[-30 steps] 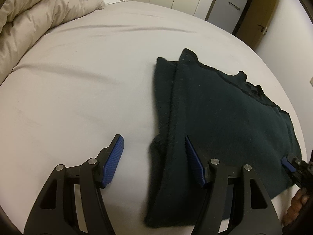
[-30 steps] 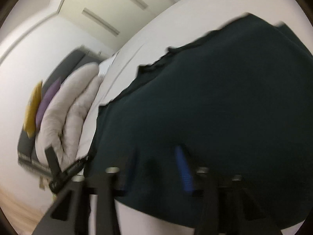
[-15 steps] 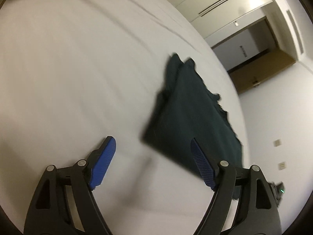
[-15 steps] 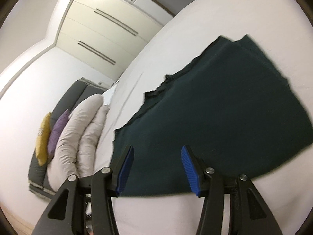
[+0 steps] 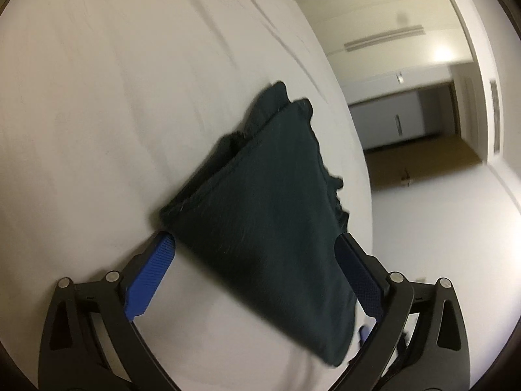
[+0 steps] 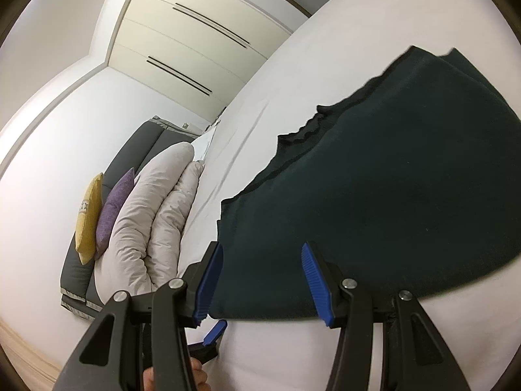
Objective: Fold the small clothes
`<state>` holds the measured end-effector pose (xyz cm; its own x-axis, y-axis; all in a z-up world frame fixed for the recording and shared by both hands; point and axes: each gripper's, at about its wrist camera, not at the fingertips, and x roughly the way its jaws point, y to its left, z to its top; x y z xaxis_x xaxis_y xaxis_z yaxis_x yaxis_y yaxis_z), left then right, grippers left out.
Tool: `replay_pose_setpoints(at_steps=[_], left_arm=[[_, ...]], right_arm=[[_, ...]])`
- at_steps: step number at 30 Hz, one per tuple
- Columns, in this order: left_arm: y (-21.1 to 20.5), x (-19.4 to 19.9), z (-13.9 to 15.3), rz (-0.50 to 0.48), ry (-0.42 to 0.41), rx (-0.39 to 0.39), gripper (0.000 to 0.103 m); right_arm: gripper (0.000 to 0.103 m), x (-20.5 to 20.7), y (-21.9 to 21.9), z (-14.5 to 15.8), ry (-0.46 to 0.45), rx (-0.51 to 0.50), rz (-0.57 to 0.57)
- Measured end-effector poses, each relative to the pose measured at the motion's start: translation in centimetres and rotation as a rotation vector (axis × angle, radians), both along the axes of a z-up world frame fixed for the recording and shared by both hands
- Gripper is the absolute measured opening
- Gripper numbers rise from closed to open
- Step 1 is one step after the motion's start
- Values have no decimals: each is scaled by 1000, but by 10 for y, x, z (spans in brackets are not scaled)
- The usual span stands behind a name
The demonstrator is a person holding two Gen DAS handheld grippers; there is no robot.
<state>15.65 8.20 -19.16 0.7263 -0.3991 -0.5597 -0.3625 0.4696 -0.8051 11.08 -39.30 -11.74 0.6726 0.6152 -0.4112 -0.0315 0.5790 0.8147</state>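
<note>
Left hand-held gripper (image 5: 254, 267): jaws spread wide, had just been opening further; folded garment lay between the blue pads (image 5: 149, 277) in view, pads not pressing it.
Garment (image 5: 270, 202): dark green, folded into a layered slab, lying flat on the bed; stacked layer edges showed at its far end; wavy trim along one side.
Bed (image 5: 97, 97): white sheet, faint creases, carried the garment near the edge closest to both cameras.
Right hand-held gripper (image 6: 260, 277): jaws partly spread, nothing pinched; near corner of the garment (image 6: 390, 189) seen between the pads, whether it touched them I could not tell.
Other gripper in right view (image 6: 211, 335): a blue pad tip of the left hand-held gripper showed low, just beside the garment's near corner, with a bit of the person's hand (image 6: 172, 378) below it.
Duvet (image 6: 153, 221): pale, rolled up at the far end of the bed.
Cushions: one yellow (image 6: 86, 215), one purple (image 6: 115, 202), leaning against a dark headboard (image 6: 143, 143) beside the duvet.
Wardrobe (image 6: 195, 45): cream doors with long dark handles, behind the bed.
</note>
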Motion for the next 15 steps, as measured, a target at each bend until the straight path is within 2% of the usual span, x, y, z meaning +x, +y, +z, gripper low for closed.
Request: replay_pose_setpoints(at_steps=[4, 6, 8, 10, 15], left_arm=[[12, 9, -1, 31, 0, -70, 96], [14, 14, -3, 27, -10, -106, 84], [14, 16, -11, 16, -5, -141, 63], [16, 19, -18, 26, -2, -154, 54], [11, 24, -20, 34, -9, -120, 53]], right_arm=[[55, 9, 9, 6, -13, -2, 19], [55, 14, 15, 8, -15, -9, 31], [55, 19, 22, 10, -15, -16, 45], [55, 24, 27, 9, -13, -20, 51], [55, 39, 41, 5, 5, -36, 87]])
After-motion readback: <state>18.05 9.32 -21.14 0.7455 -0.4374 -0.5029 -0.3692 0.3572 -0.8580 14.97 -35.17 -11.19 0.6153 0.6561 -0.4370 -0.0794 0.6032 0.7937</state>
